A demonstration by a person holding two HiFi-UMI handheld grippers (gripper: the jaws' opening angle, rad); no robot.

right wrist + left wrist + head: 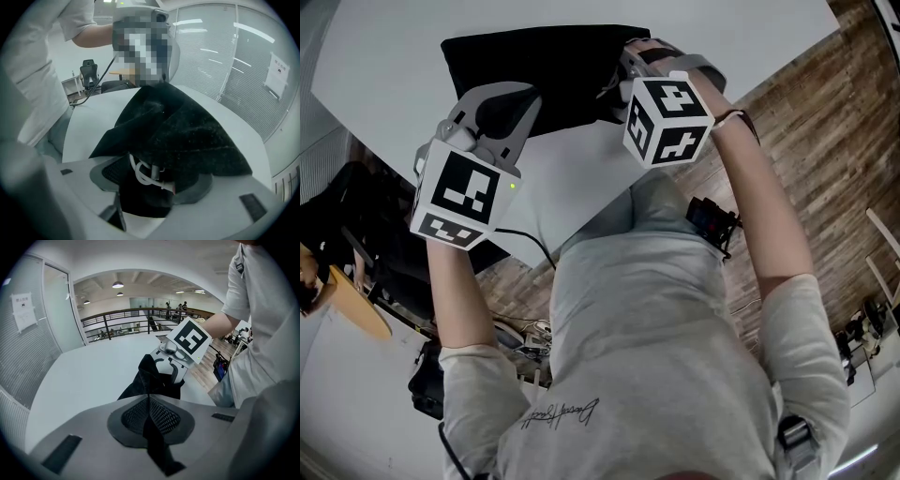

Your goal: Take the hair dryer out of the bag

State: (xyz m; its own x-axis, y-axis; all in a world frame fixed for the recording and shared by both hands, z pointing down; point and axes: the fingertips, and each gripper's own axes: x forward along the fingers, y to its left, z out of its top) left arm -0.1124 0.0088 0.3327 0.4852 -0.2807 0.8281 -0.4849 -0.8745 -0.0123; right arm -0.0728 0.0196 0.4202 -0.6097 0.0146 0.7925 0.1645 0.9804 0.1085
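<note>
Head view shows the black bag (553, 61) lying on the white table (750, 37), set in from the corner that points toward me, with my grippers at its two near ends; my left gripper (525, 98) is at the bag's left end and my right gripper (621, 75) at its right end. In the left gripper view my left gripper (149, 401) has its jaws pressed together on a fold of the bag (150, 378), the dark cloth pinched between the meshed pads and drawn up off the table (93, 376); beyond it, my right gripper (168, 369) sits at the bag's other end. In the right gripper view my right gripper (154, 176) stands with its jaws spread wide, gripping nothing; the end of the bag (187, 126) lies between them, and a looped white cord (140, 176) shows there under the cloth. The hair dryer itself I cannot make out; it is not out on the table (89, 122).
</note>
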